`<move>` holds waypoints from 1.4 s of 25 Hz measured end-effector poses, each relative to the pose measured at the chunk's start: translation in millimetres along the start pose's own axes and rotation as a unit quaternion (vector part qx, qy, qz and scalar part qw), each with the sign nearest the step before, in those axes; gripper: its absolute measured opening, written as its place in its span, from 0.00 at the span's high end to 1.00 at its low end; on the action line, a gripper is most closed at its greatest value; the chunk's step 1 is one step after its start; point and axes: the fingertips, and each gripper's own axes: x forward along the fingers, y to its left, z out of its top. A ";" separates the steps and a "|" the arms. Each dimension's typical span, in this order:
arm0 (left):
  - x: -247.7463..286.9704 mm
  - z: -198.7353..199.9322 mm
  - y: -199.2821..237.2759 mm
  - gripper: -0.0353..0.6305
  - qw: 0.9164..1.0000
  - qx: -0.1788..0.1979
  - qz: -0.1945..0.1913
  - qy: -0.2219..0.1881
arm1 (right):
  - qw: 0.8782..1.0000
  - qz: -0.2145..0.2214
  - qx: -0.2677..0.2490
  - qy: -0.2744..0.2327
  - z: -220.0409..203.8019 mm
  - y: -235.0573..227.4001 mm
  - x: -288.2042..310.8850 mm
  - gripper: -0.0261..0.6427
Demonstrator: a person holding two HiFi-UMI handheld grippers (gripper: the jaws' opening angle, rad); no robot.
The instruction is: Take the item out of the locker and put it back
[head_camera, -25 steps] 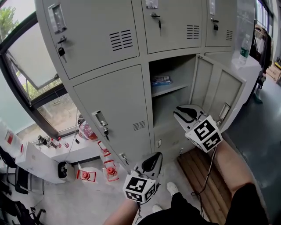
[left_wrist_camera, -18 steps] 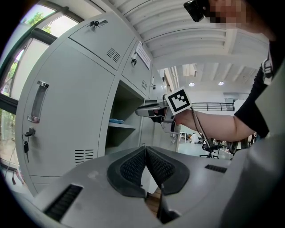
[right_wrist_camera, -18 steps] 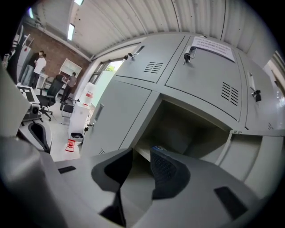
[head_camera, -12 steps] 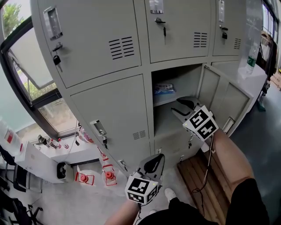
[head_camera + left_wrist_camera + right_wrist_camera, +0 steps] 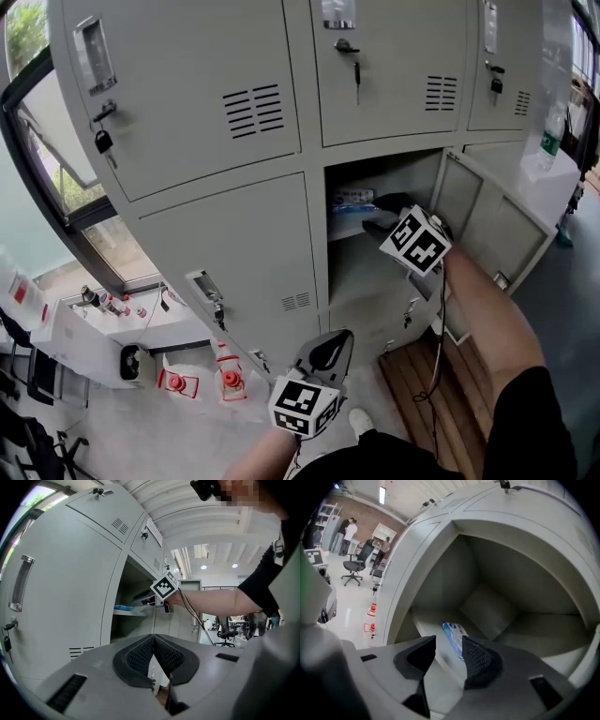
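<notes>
A flat blue packet [image 5: 352, 198] lies on the shelf [image 5: 349, 225] of the open grey locker compartment; it also shows in the right gripper view as the packet [image 5: 453, 637]. My right gripper [image 5: 386, 206] is at the compartment's mouth, pointing at the shelf. Its jaws are opening, and the right gripper [image 5: 449, 651] has nothing pressed between the pads; the packet lies beyond the tips. My left gripper [image 5: 323, 352] hangs low in front of the lockers, and the left gripper [image 5: 153, 651] has its pads together, empty.
The compartment's door [image 5: 492, 230] stands swung open to the right. Shut locker doors with keys surround the opening. Red-and-white cones [image 5: 230, 380] and a wooden pallet [image 5: 422, 375] are on the floor below. A window is at the left.
My right gripper has risen from in front of the lower compartment and moved in to the shelf's mouth. The left gripper has hardly moved.
</notes>
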 end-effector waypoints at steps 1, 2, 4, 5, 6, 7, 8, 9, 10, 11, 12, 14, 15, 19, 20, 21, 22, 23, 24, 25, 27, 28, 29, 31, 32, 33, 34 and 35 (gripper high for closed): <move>2.0 -0.6 2.6 0.92 1.000 0.000 0.002 0.002 | 1.000 0.002 -0.011 0.007 -2.4 -2.1 6.6 0.62; 3.9 -1.3 5.1 0.92 1.000 0.000 0.004 0.003 | 1.000 0.004 -0.024 0.015 -5.2 -4.2 13.2 0.62; 7.4 -2.5 10.2 0.92 1.000 0.000 0.008 0.005 | 0.999 0.009 -0.043 0.028 -10.0 -8.0 25.0 0.62; 9.1 -3.0 12.6 0.92 1.000 -0.001 0.010 0.007 | 0.998 0.013 -0.047 0.032 -11.6 -9.5 29.8 0.62; 10.9 -3.5 14.8 0.92 1.000 -0.001 0.012 0.008 | 0.998 0.017 -0.050 0.035 -12.9 -10.6 34.0 0.62; 13.0 -3.7 16.8 0.92 1.000 -0.001 0.013 0.010 | 0.998 0.022 -0.053 0.039 -14.2 -11.5 37.8 0.62; 15.5 -3.5 18.8 0.92 1.000 -0.001 0.014 0.011 | 0.997 0.027 -0.058 0.042 -15.3 -12.2 41.5 0.62; 18.4 -3.0 20.8 0.92 1.000 -0.001 0.015 0.011 | 0.996 0.032 -0.064 0.046 -16.2 -12.9 45.0 0.61; 21.6 -2.4 22.8 0.92 1.000 0.000 0.015 0.011 | 0.996 0.036 -0.069 0.049 -16.7 -13.5 48.4 0.60; 25.1 -1.9 24.6 0.92 1.000 0.001 0.015 0.011 | 0.995 0.041 -0.073 0.051 -17.0 -14.0 51.6 0.60; 28.7 -1.5 26.2 0.92 1.000 0.001 0.015 0.012 | 0.995 0.046 -0.075 0.052 -16.9 -14.2 54.6 0.60; 36.0 -0.1 28.5 0.92 1.000 0.003 0.014 0.012 | 0.994 0.056 -0.073 0.052 -15.7 -14.3 59.9 0.60; 39.8 1.2 29.2 0.92 1.000 0.004 0.013 0.011 | 0.994 0.060 -0.072 0.051 -15.0 -14.9 62.1 0.60; 52.1 6.1 30.2 0.92 1.000 0.008 0.009 0.007 | 0.993 0.080 -0.070 0.056 -14.7 -16.6 69.6 0.60; 54.4 6.9 30.6 0.92 1.000 0.008 0.008 0.006 | 0.992 0.088 -0.066 0.059 -15.3 -16.1 71.3 0.60; 56.5 7.8 31.2 0.92 1.000 0.008 0.007 0.005 | 0.991 0.097 -0.061 0.063 -15.5 -15.8 72.2 0.60; 58.4 8.9 31.9 0.92 1.000 0.008 0.006 0.005 | 0.991 0.104 -0.056 0.066 -15.3 -15.6 72.6 0.60; 60.2 9.9 32.8 0.92 1.000 0.009 0.005 0.004 | 0.990 0.110 -0.050 0.068 -15.2 -15.6 73.1 0.60; 61.8 10.7 33.7 0.92 1.000 0.009 0.004 0.004 | 0.990 0.115 -0.044 0.069 -15.3 -15.3 73.9 0.61; 63.3 11.4 34.6 0.92 1.000 0.010 0.003 0.003 | 0.990 0.119 -0.038 0.068 -15.5 -15.0 74.7 0.62; 65.9 12.9 36.8 0.92 1.000 0.009 0.002 0.002 | 0.990 0.122 -0.025 0.063 -15.4 -14.8 77.0 0.66; 66.8 13.3 38.0 0.92 1.000 0.009 0.002 0.002 | 0.991 0.121 -0.019 0.060 -15.4 -14.8 78.6 0.69; 67.6 13.4 39.0 0.92 1.000 0.009 0.001 0.002 | 0.991 0.120 -0.013 0.058 -15.6 -14.5 80.2 0.72; 68.9 13.0 40.9 0.92 1.000 0.008 0.001 0.003 | 0.991 0.122 -0.001 0.058 -16.6 -13.5 82.6 0.76; 69.5 13.0 41.9 0.92 1.000 0.007 0.001 0.004 | 0.991 0.124 0.004 0.059 -16.8 -13.2 83.5 0.77; 70.1 13.2 42.9 0.92 1.000 0.007 0.001 0.005 | 0.990 0.125 0.008 0.059 -16.8 -13.0 84.3 0.79; 70.7 13.3 43.7 0.92 1.000 0.007 0.001 0.006 | 0.990 0.126 0.010 0.059 -16.6 -12.9 85.0 0.80; 71.4 13.3 44.2 0.92 1.000 0.008 0.000 0.007 | 0.990 0.126 0.011 0.060 -16.5 -13.2 85.4 0.80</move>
